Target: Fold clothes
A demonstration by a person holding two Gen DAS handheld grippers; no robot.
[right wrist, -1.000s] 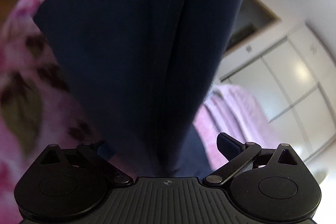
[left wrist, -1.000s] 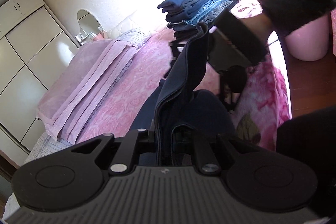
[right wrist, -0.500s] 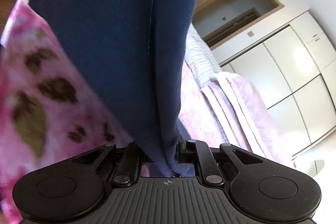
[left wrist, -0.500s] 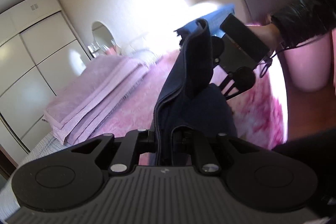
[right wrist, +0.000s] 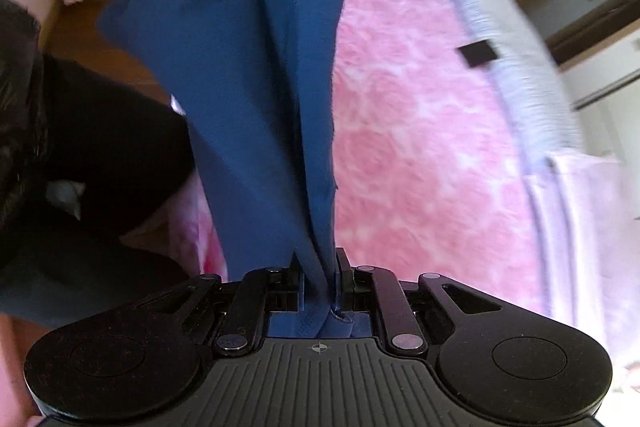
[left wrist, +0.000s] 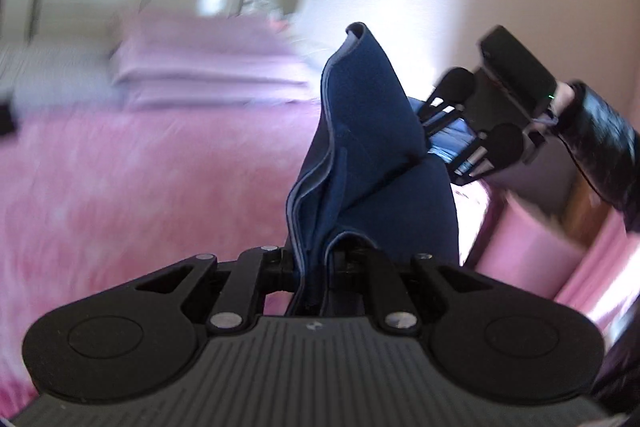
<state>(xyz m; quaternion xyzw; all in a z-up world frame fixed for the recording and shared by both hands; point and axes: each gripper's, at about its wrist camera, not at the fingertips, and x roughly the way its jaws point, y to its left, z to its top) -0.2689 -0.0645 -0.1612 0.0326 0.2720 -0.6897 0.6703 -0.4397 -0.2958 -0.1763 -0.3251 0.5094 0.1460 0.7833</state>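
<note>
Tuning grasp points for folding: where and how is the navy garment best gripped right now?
Keep the edge pinches: left gripper and right gripper are each shut on bunched hem layers of the navy garment, entering along the fabric plane. It hangs limp above the pink bedspread, so the edges seem the only firm hold.

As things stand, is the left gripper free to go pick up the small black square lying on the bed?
Probably not. The left gripper is shut on the navy garment, as is the right gripper, so reaching the black square means letting go first.
</note>
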